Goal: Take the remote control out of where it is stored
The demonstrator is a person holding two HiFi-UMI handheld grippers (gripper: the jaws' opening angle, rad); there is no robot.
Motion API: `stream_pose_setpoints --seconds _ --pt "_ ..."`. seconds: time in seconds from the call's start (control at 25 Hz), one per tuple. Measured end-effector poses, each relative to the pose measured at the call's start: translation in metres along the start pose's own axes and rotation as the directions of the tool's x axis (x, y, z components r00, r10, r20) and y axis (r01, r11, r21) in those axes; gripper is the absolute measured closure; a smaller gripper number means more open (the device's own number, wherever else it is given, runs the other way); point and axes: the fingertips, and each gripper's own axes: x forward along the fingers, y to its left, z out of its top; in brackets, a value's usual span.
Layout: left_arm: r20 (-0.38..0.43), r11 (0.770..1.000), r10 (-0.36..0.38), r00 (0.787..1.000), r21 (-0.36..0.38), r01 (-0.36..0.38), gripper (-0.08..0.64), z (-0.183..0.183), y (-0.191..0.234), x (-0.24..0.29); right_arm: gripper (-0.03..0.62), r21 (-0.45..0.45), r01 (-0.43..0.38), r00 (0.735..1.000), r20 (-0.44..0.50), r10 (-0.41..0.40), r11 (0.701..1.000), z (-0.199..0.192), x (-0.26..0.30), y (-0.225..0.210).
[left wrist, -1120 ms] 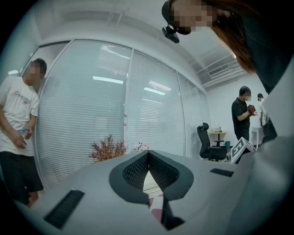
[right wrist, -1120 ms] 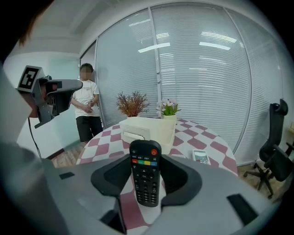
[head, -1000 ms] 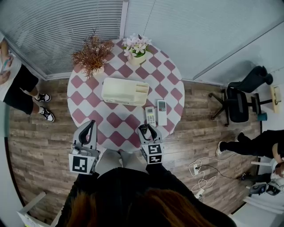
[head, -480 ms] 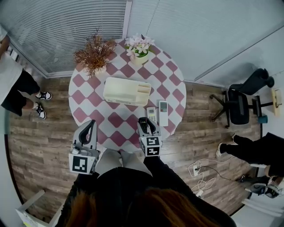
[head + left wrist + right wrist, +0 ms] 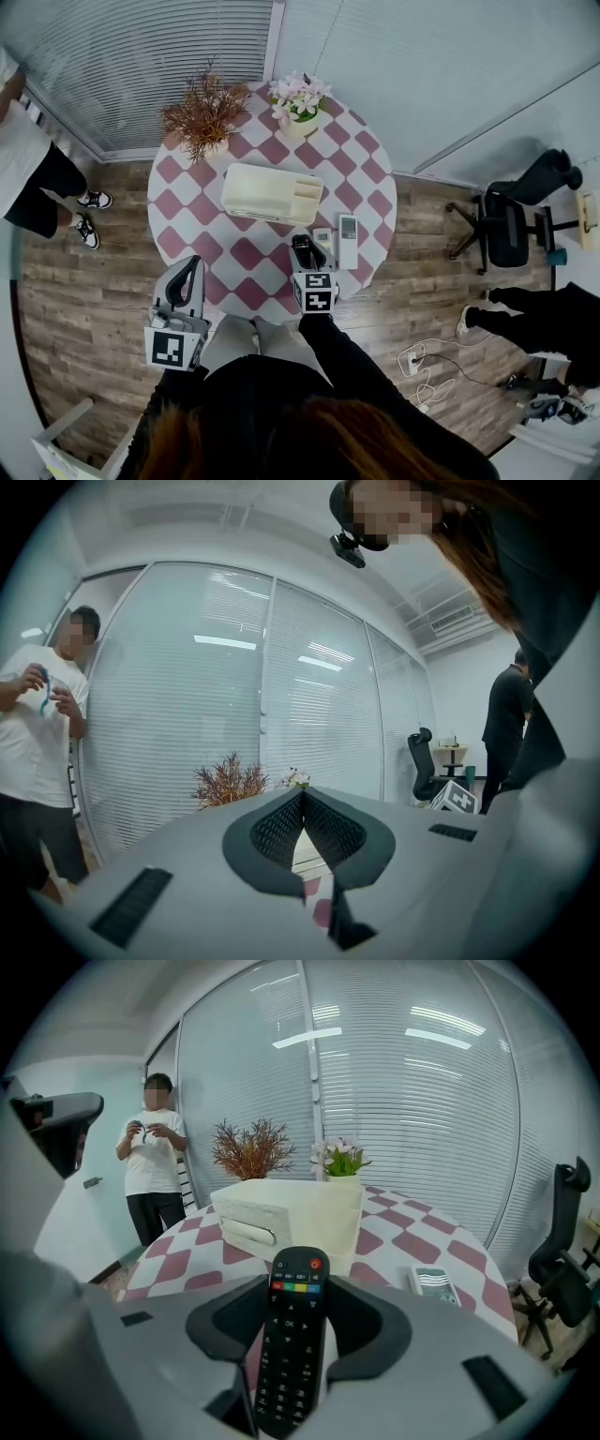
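A black remote control (image 5: 292, 1335) with coloured buttons lies lengthwise between the pads of my right gripper (image 5: 298, 1288), which is shut on it. In the head view that right gripper (image 5: 304, 249) hovers over the near right part of the pink-and-white checkered round table (image 5: 197, 211), just short of the cream storage box (image 5: 270, 192). The same cream storage box (image 5: 291, 1211) fills the middle of the right gripper view. My left gripper (image 5: 189, 270) hangs off the table's near left edge. Its jaws (image 5: 303, 799) meet at the tip with nothing between them.
Two white remotes (image 5: 323, 238) (image 5: 348, 228) lie right of the held one; one white remote (image 5: 433, 1282) shows beside the box. A dried plant (image 5: 200, 114) and a flower pot (image 5: 298, 101) stand at the table's far side. A person (image 5: 28, 164) stands left; an office chair (image 5: 506, 220) right.
My right gripper has moved forward from the table's near edge to over the table, close to the white remotes, with the black remote in it. The left gripper has stayed put.
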Motion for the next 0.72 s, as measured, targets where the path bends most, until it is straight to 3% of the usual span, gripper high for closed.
stream_pose_setpoints --seconds 0.72 --pt "-0.033 0.999 0.041 0.999 0.004 -0.041 0.554 -0.006 0.012 -0.012 0.388 0.007 0.025 0.997 -0.076 -0.025 1.0 -0.016 0.038 -0.007"
